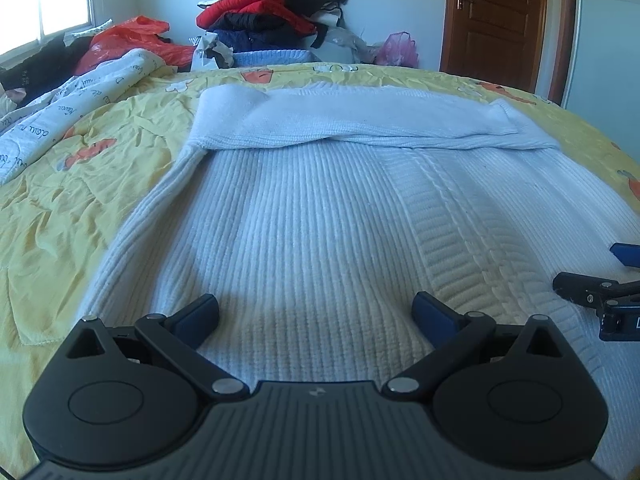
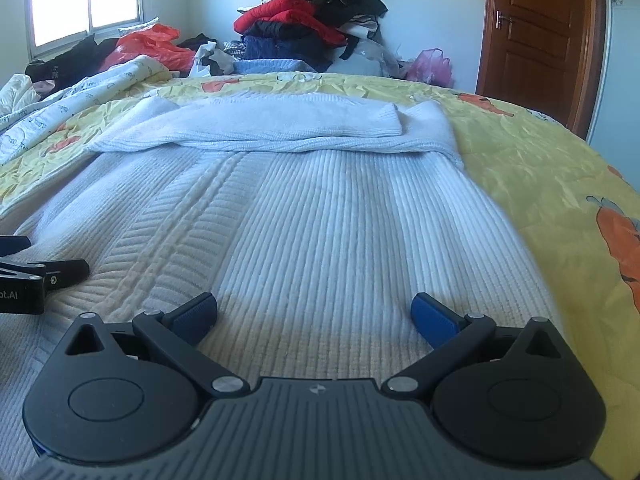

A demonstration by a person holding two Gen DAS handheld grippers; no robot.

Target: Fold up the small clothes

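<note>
A white ribbed knit sweater [image 1: 320,208] lies flat on the yellow bedsheet [image 1: 60,208], its sleeves folded across the far end [image 1: 360,120]. It also shows in the right wrist view [image 2: 320,208]. My left gripper [image 1: 316,312] is open and empty, low over the sweater's near hem. My right gripper [image 2: 314,312] is open and empty over the near hem, to the right of the left one. The right gripper's fingers [image 1: 580,286] show at the right edge of the left wrist view. The left gripper's fingers [image 2: 60,272] show at the left edge of the right wrist view.
A pile of red, black and blue clothes [image 1: 276,12] stands at the far edge of the bed. A white printed quilt [image 1: 68,112] and an orange plastic bag [image 1: 132,40] lie at the far left. A pink bag [image 1: 398,50] and a brown door [image 1: 496,16] are at the far right.
</note>
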